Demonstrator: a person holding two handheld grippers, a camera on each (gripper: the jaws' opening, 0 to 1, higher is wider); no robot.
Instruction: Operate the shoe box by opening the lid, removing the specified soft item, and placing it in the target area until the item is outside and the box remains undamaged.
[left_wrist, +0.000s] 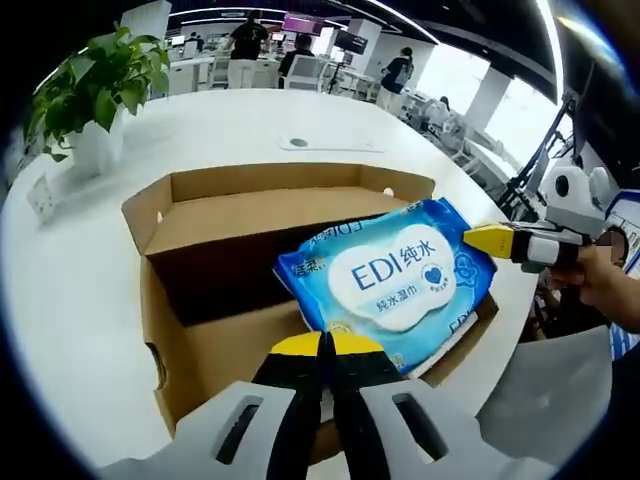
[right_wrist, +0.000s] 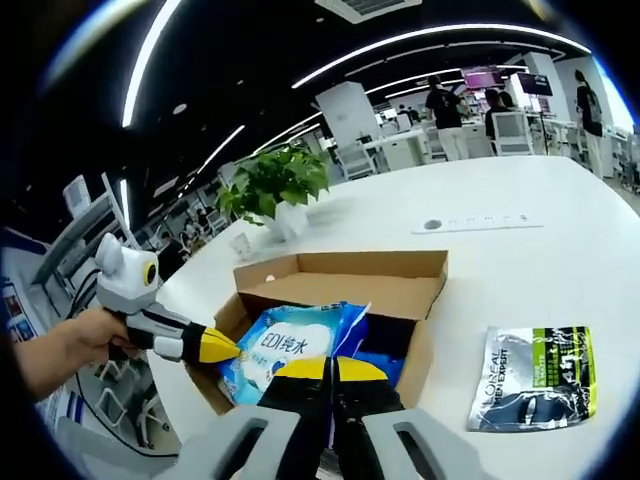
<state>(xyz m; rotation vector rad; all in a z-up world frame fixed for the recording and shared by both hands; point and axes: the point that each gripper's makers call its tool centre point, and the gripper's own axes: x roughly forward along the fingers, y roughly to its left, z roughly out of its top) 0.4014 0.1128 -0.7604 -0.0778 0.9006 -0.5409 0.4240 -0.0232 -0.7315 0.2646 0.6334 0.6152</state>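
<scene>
Box: cardboard shoe box (left_wrist: 215, 300) sits ahead of my jaws on the white tabletop (left_wrist: 70, 300), lid flaps folded back so the inside is reachable; I judge the opening step done, and the cardboard looks sound.
Soft item: blue wet-wipes pack (left_wrist: 390, 285) is tilted up, resting over the box's rim, just beyond my left tips; in the right gripper view the same pack (right_wrist: 290, 350) lies directly past my right tips, partly out of the box.
Left gripper (left_wrist: 328, 345): yellow tips pressed together at the pack's near edge; whether they pinch any wrapper I cannot tell, the contact being hidden.
Right gripper (right_wrist: 330, 368): tips likewise closed, meeting the pack's opposite edge; a real grip is not visible.
Reason for the pose: one gripper at each end keeps the floppy pack from folding as it clears the wall.
Target side: a dark-and-green sachet (right_wrist: 530, 375) lies on the tabletop to the right of my right jaws, well apart from the box.
Background: potted plant (left_wrist: 95, 85) stands far beyond the box.
</scene>
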